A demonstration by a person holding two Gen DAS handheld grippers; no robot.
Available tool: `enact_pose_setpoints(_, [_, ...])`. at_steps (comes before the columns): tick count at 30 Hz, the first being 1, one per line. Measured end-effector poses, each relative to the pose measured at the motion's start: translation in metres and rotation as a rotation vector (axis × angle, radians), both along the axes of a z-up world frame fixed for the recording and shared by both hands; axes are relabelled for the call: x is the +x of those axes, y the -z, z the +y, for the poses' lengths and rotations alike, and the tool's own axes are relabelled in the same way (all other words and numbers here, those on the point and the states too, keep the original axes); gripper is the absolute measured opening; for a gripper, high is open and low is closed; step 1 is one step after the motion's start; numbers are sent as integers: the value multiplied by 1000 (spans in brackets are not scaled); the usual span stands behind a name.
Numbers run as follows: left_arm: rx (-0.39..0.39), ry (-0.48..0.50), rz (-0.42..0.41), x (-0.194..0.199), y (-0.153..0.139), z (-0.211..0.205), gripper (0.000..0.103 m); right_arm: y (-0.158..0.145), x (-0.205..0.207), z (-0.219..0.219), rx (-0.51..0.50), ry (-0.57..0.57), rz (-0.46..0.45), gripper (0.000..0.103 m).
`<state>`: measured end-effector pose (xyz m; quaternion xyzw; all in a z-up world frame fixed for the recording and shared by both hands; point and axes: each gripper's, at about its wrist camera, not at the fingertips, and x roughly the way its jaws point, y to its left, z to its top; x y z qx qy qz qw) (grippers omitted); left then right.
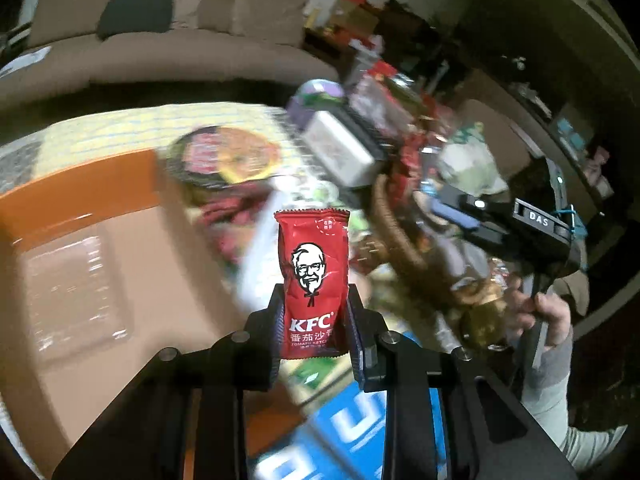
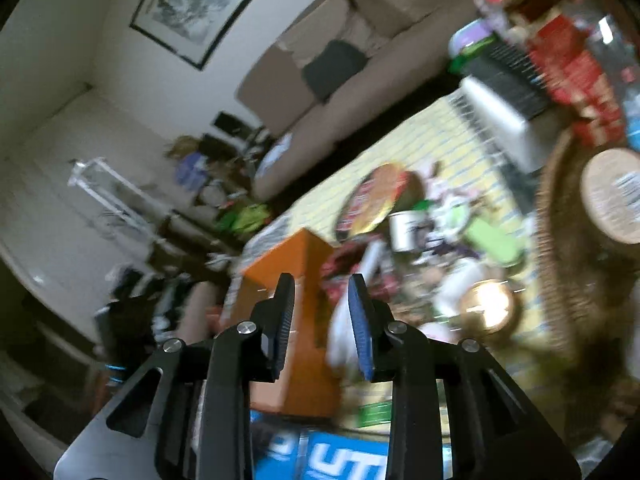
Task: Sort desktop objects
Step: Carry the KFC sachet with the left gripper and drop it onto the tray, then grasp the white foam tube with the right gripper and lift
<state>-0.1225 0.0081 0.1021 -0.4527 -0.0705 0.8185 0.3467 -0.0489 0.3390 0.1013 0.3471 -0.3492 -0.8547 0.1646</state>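
A red KFC ketchup packet (image 1: 312, 264) stands upright in my left gripper (image 1: 314, 296), whose pads press on its lower half, so the gripper is shut on it. It hangs above the cluttered table, beside an open orange-rimmed cardboard box (image 1: 80, 184). My right gripper (image 2: 321, 284) is open with nothing between its blue pads; the orange box (image 2: 272, 264) shows behind it. In the left wrist view the right gripper's black body (image 1: 532, 224) appears at the right, held by a hand (image 1: 552, 316).
A clear plastic tray (image 1: 68, 288) lies inside the box. An instant noodle bowl (image 1: 228, 156), a white box (image 1: 340, 152), a wicker basket (image 1: 400, 232) and a blue carton (image 1: 360, 432) crowd the yellow tablecloth (image 2: 440, 140). A sofa (image 1: 160, 40) stands behind.
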Motion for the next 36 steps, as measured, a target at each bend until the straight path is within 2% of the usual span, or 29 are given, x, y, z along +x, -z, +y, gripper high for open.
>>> enact_pose_setpoints(6, [-111, -141, -62, -28, 21, -70, 27, 12, -10, -3, -4, 4, -37, 27])
enact_pose_setpoints(11, [-227, -276, -150, -67, 49, -115, 28, 11, -18, -31, 41, -41, -36, 27])
enact_pose_setpoints(14, [-275, -297, -179, -83, 63, -121, 28, 12, -23, -49, 66, -68, -44, 27])
enact_pose_setpoints(18, [-410, -298, -197, -103, 83, -111, 30, 16, -27, -65, 101, -89, -60, 27])
enact_pose_setpoints(19, [-442, -310, -204, -109, 88, -111, 32, 18, -28, -67, 106, -90, -63, 27])
enact_pose_setpoints(20, [-480, -329, -207, -114, 92, -111, 44, 18, -28, -67, 108, -88, -64, 27])
enact_pose_setpoints(21, [-513, -354, -205, -117, 95, -113, 52, 18, -27, -67, 112, -86, -64, 27])
enact_pose_setpoints(22, [-508, -368, -204, -120, 94, -116, 61, 17, -27, -65, 117, -80, -63, 27])
enact_pose_setpoints(23, [-483, -375, -202, -119, 90, -117, 77, 16, -25, -63, 121, -73, -62, 27])
enact_pose_setpoints(24, [-449, -384, -194, -117, 85, -120, 85, 14, -24, -61, 126, -66, -60, 27])
enact_pose_setpoints(25, [-428, -394, -180, -114, 79, -122, 88, 12, -22, -56, 129, -53, -55, 27])
enact_pose_setpoints(27, [-399, -417, -143, -104, 65, -122, 88, 9, -20, -47, 128, -30, -48, 27])
enact_pose_setpoints(30, [-267, -389, -88, -73, 39, -110, 88, 8, -19, -38, 123, -10, -50, 27])
enact_pose_setpoints(32, [-184, -333, -52, -49, 25, -90, 89, 10, -19, -33, 123, -3, -60, 27])
enact_pose_setpoints(36, [-104, -240, 12, -12, 11, -47, 89, 16, -20, -33, 120, -5, -72, 27])
